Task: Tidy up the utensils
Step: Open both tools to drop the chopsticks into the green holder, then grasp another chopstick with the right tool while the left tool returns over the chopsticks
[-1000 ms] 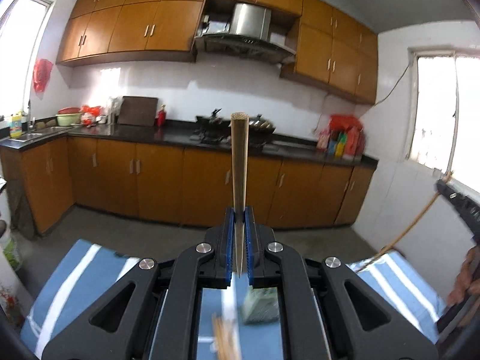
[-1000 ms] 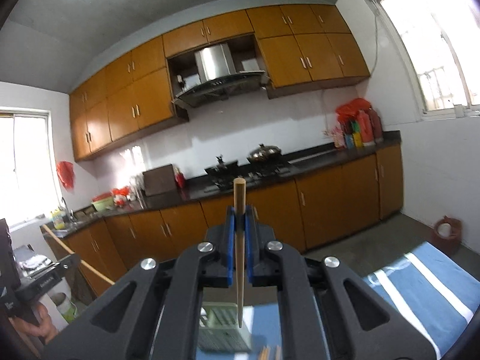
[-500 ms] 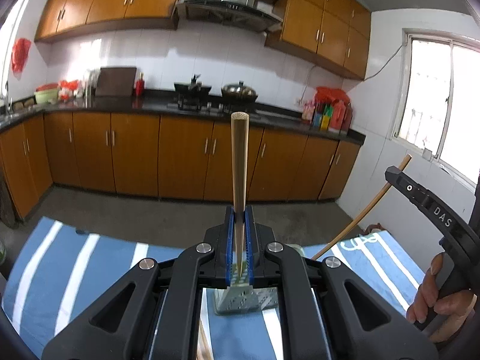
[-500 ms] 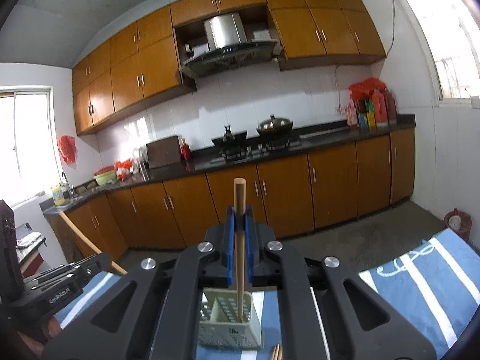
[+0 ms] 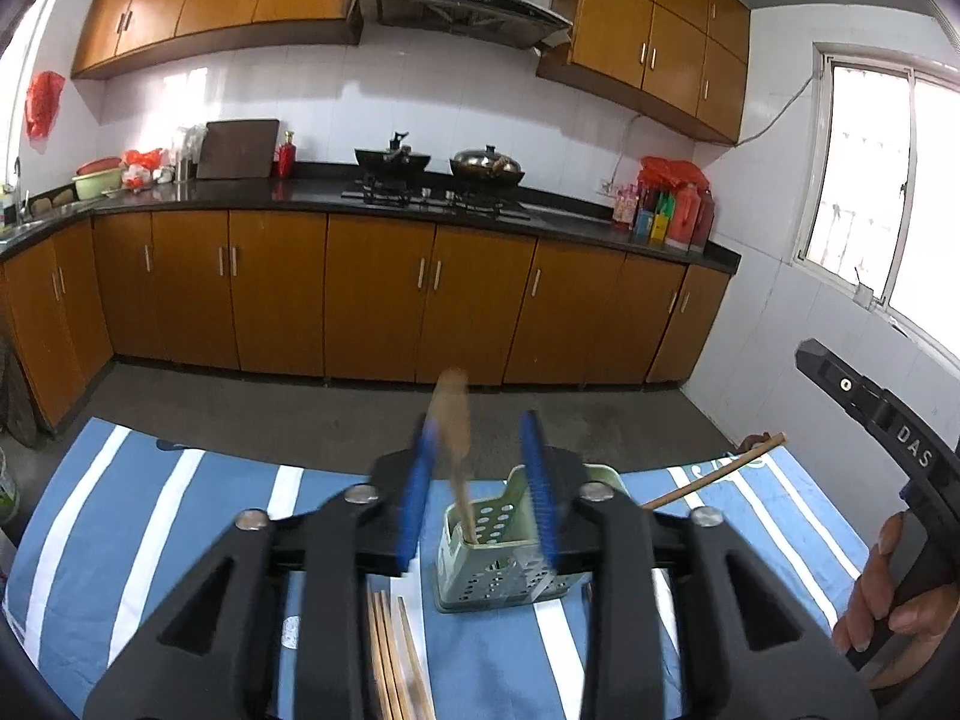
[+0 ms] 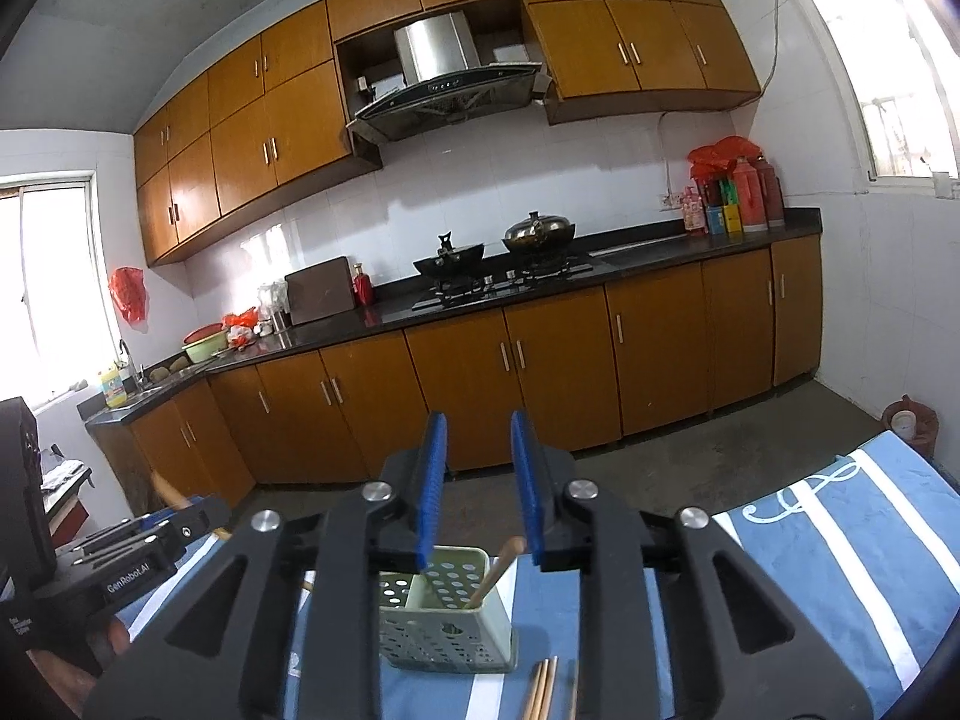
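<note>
A pale green perforated utensil holder point(image 5: 498, 546) stands on the blue striped cloth point(image 5: 180, 510). My left gripper point(image 5: 477, 420) hangs over it with its jaws opening. A blurred chopstick point(image 5: 454, 420) drops free between the pads, its tip inside the holder. My right gripper point(image 6: 479, 417) is also opening above the holder point(image 6: 447, 624), with nothing between its pads. A second chopstick point(image 6: 497, 570) leans in the holder's right compartment. In the left wrist view that chopstick point(image 5: 714, 474) slants out to the right, its lower end hidden behind my finger.
Several loose chopsticks point(image 5: 396, 648) lie on the cloth in front of the holder, also seen in the right wrist view point(image 6: 543, 690). A hand point(image 5: 888, 600) grips the right tool's handle at the right edge. Brown kitchen cabinets point(image 5: 372, 300) stand beyond the floor.
Both grippers came down over the holder, each shut on an upright chopstick. Their jaws have now parted and both chopsticks have slipped out towards the holder.
</note>
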`<state>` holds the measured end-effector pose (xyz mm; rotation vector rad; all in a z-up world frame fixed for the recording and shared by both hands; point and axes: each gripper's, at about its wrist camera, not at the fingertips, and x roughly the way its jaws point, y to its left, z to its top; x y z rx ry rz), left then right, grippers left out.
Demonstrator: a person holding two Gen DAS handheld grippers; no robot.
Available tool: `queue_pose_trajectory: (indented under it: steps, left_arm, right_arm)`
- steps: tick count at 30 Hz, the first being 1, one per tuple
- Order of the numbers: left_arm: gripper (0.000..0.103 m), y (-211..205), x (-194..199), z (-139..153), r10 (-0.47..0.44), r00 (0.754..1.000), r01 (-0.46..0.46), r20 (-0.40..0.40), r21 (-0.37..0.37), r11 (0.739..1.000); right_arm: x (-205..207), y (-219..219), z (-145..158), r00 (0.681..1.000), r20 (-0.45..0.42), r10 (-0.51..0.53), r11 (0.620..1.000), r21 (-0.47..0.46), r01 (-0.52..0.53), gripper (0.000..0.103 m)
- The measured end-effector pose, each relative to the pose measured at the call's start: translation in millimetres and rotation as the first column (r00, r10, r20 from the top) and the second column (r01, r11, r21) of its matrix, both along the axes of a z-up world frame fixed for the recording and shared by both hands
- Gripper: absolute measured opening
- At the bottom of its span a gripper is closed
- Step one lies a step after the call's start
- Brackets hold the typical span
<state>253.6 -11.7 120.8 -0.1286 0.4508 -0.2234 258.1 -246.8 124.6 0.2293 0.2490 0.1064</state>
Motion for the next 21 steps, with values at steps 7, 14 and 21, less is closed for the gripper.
queue_pose_trajectory:
  steps: [7,14,21]
  left_arm:
    - [0.032,12,-15,4,0.026,1.000,-0.026,0.012,-0.025,0.999]
    - [0.032,35,-51,-10,0.053,0.999,-0.053,0.004,-0.032,0.998]
    - [0.032,52,-71,-80,0.110,0.984,-0.100,-0.137,0.082,0.992]
  right_arm:
    - [-38,-15,3,1.000,0.010,-0.024,1.000,0.000,0.024,0.030]
    - [-69,-35,-53,0.987,-0.147,-0.067,0.998,-0.028,0.064,0.031]
    - [-73,-27,-165,0.884,-0.467,-0.009,1.000,-0.030,-0.006,0.029]
